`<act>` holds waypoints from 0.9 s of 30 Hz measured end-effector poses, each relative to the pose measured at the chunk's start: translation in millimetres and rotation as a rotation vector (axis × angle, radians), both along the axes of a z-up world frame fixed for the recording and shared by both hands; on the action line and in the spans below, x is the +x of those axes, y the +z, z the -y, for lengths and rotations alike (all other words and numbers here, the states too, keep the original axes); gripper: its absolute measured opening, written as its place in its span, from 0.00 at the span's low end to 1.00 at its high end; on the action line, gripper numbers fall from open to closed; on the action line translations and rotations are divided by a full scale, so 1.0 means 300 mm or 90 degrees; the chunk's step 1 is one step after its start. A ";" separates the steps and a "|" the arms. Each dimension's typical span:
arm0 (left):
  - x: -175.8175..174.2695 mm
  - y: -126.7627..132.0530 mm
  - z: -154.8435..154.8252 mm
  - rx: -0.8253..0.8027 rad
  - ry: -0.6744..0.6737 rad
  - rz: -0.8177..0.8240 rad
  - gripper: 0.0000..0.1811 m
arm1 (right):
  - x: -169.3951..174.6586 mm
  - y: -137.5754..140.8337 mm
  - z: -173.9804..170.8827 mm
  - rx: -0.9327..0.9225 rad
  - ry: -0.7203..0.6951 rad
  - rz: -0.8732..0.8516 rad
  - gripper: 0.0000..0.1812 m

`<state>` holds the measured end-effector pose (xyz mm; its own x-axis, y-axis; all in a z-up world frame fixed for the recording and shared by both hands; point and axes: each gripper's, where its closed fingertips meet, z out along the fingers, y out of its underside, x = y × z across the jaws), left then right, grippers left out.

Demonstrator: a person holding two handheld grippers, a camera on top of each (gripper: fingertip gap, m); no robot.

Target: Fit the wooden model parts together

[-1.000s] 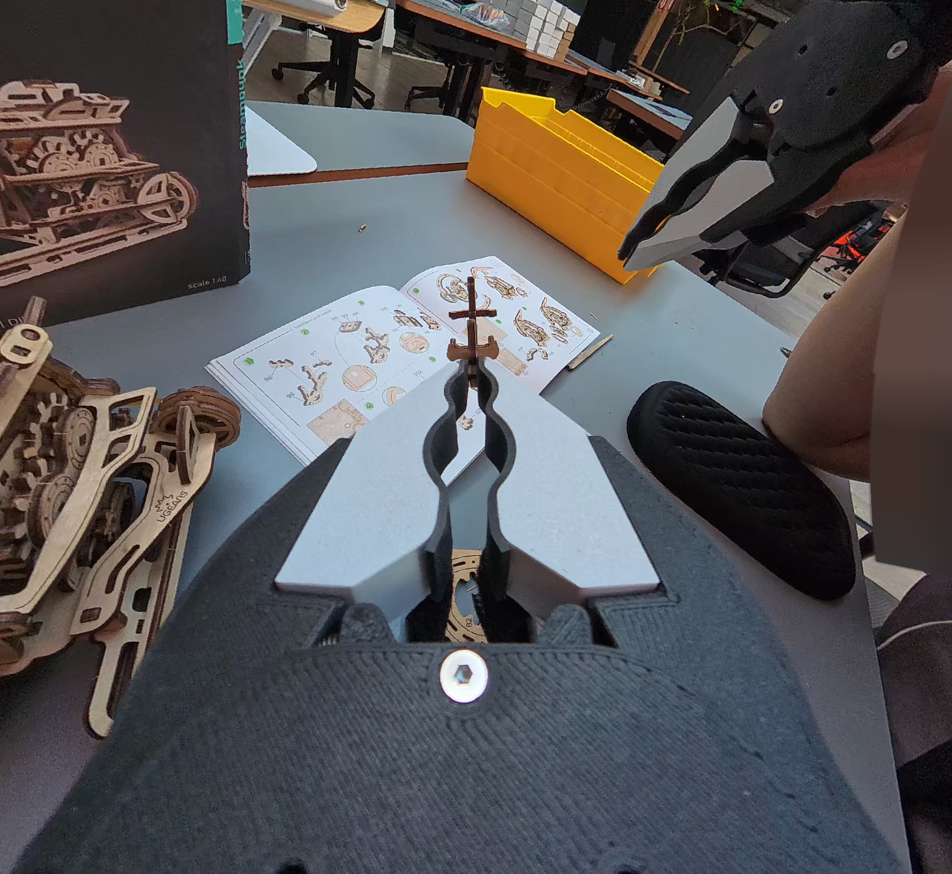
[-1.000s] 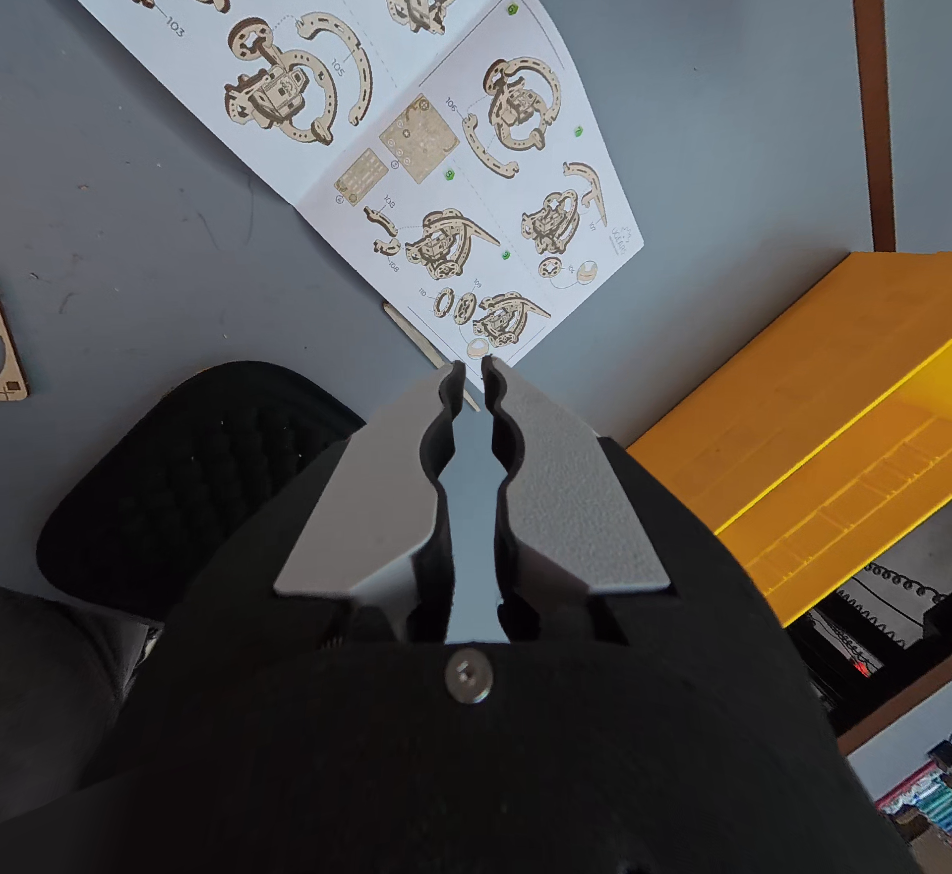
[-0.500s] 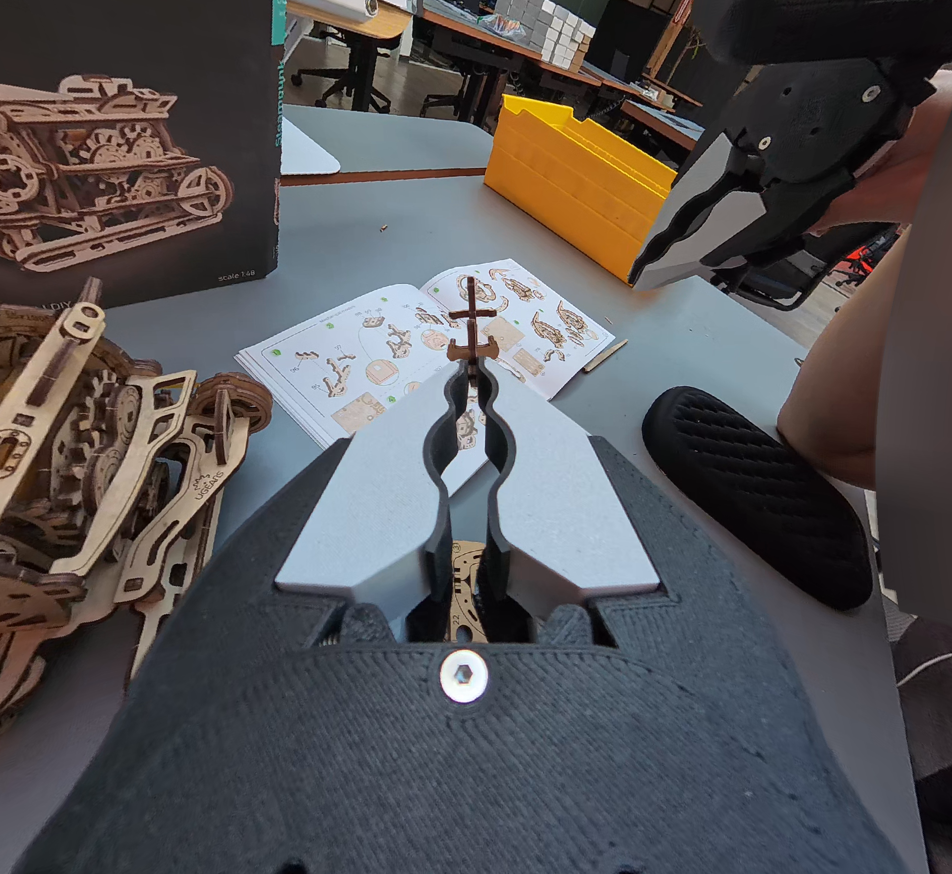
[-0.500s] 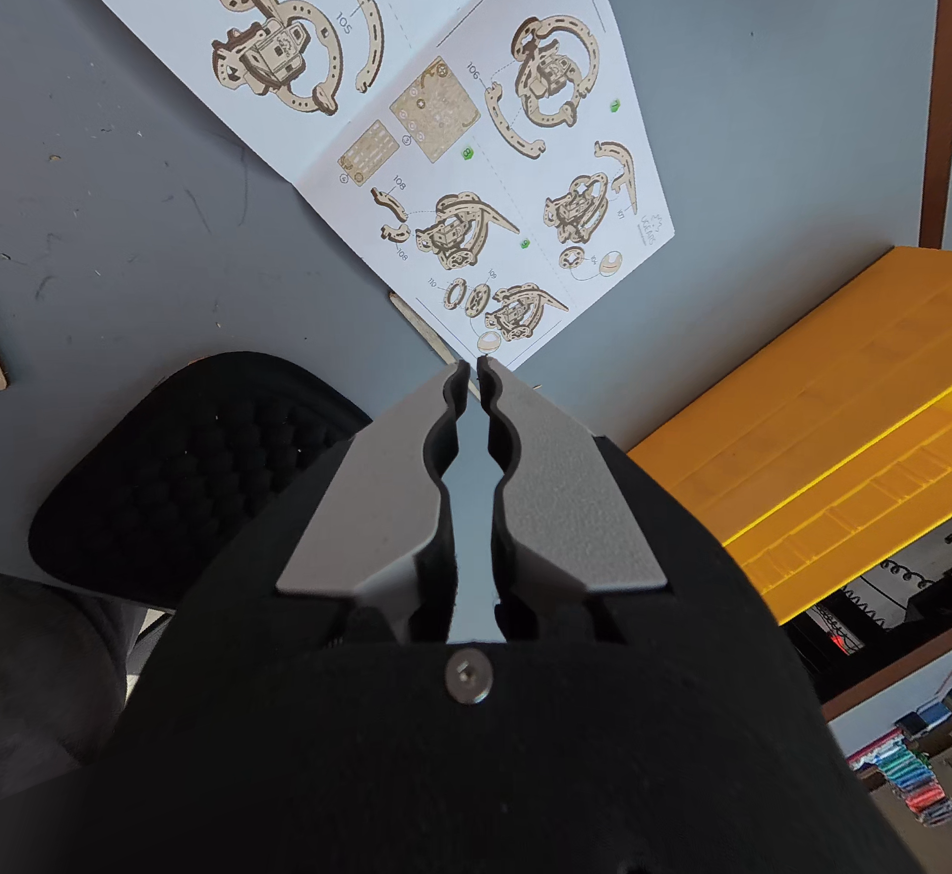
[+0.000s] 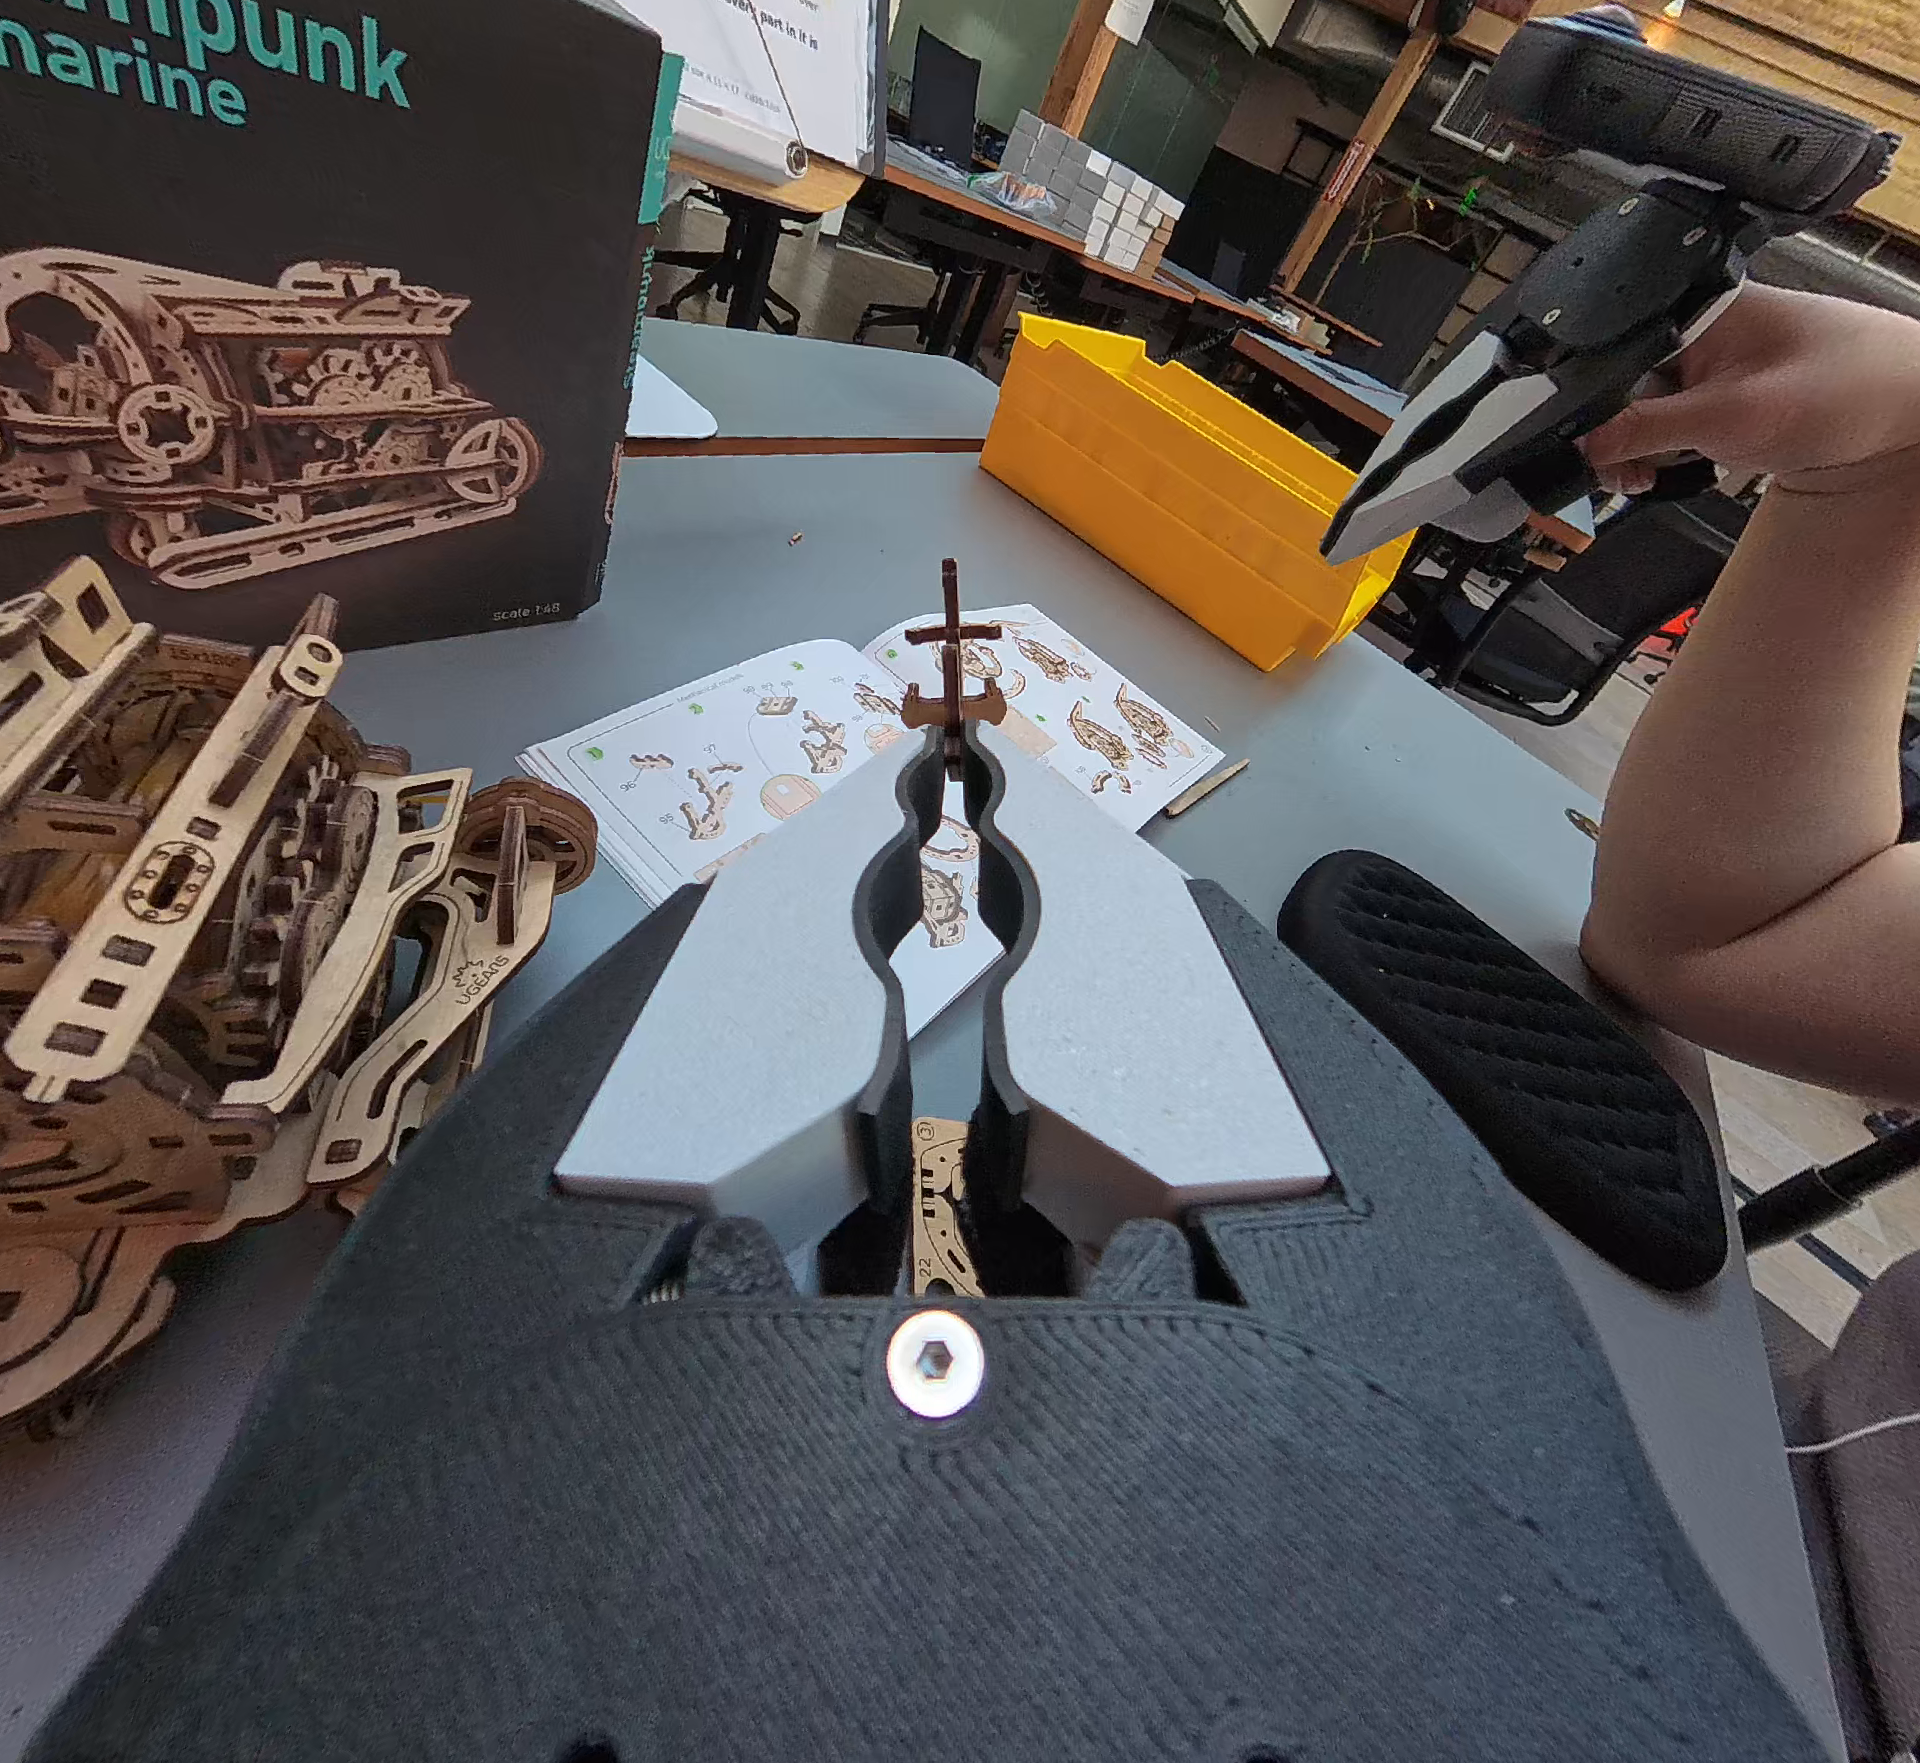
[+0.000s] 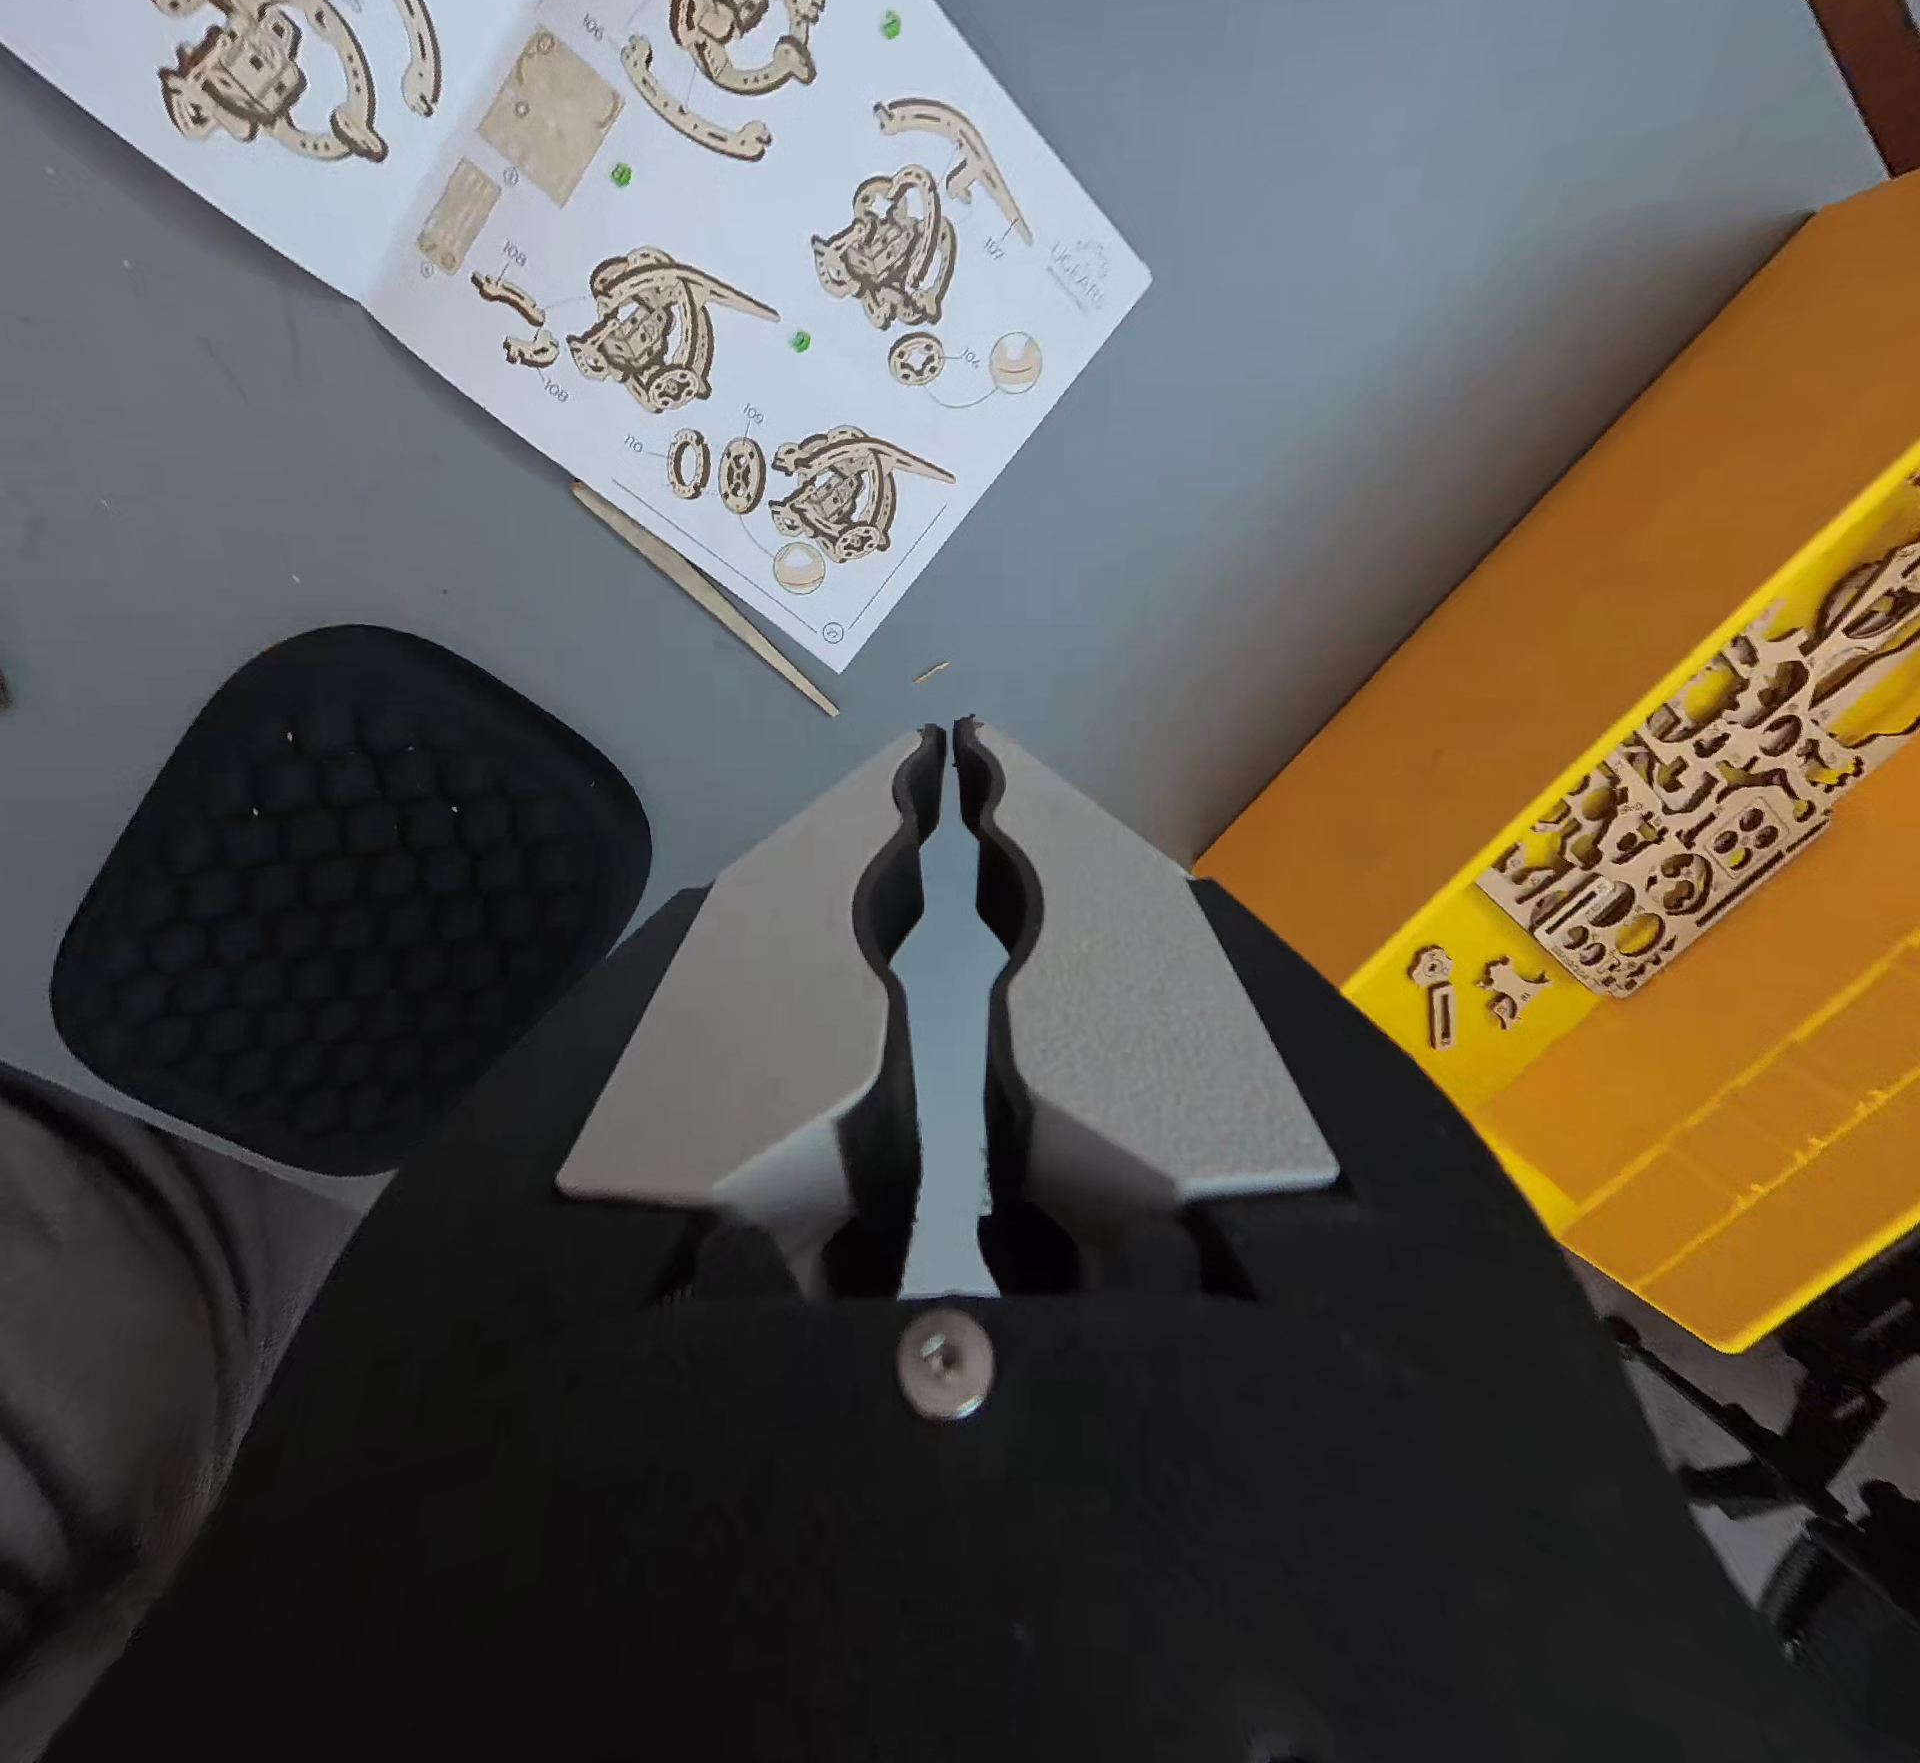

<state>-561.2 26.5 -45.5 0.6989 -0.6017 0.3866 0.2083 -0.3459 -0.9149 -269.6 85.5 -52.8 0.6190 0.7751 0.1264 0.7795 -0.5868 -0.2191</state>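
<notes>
The left gripper (image 5: 948, 757) is clenched on a small wooden piece (image 5: 948, 664). The piece stands up out of the fingertips, thin and dark, with its long axis straight ahead along the fingers and two short cross bars across it. Behind these fingers, down on the left, sits the big half-built wooden model (image 5: 208, 934), and in front of it stands the dark box (image 5: 312, 259) of the kit. Under and beyond the tips lies the open instruction booklet (image 5: 727, 747) on the grey table (image 5: 779, 508).

The right gripper (image 6: 951, 739) holds nothing; its tips are nearly touching, with only a thin slit between them. It hangs above the table, pointing down. Just beyond its tips is the corner of the booklet with a thin wooden stick (image 6: 707, 596) beside it, a black pad (image 6: 343, 892) lies to the left of the fingers, and the yellow bin (image 6: 1621, 778) with a cut-out wooden sheet (image 6: 1683, 840) lies to the right.

I think the next move depends on this: the held piece is well apart from the right gripper, and the model is on the left hand's side, so the left hand is nearer to it.

Compared with a second ago, the right gripper has gone higher and toward the bin, whose inside now shows. The left gripper keeps its grip and has shifted a little, so more of the model and box is in its view.
</notes>
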 end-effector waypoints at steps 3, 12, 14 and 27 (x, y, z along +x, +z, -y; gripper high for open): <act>-0.002 0.002 0.000 0.012 0.007 -0.016 0.00 | 0.013 0.028 -0.021 0.009 -0.009 -0.046 0.02; -0.024 0.014 0.002 0.037 0.025 -0.053 0.00 | -0.166 0.309 -0.127 0.170 0.018 -0.356 0.07; -0.027 0.018 0.004 0.036 0.023 -0.049 0.00 | -0.218 0.423 -0.148 0.231 0.029 -0.468 0.12; -0.018 -0.004 -0.003 0.015 0.011 -0.040 0.00 | -0.360 0.692 -0.110 0.527 0.209 -0.623 0.46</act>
<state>-566.7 27.3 -46.8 0.7321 -0.5978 0.3267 0.1555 -0.3203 -0.9345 -377.6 118.3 154.7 0.5243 0.8161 0.2431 0.1746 0.1763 -0.9687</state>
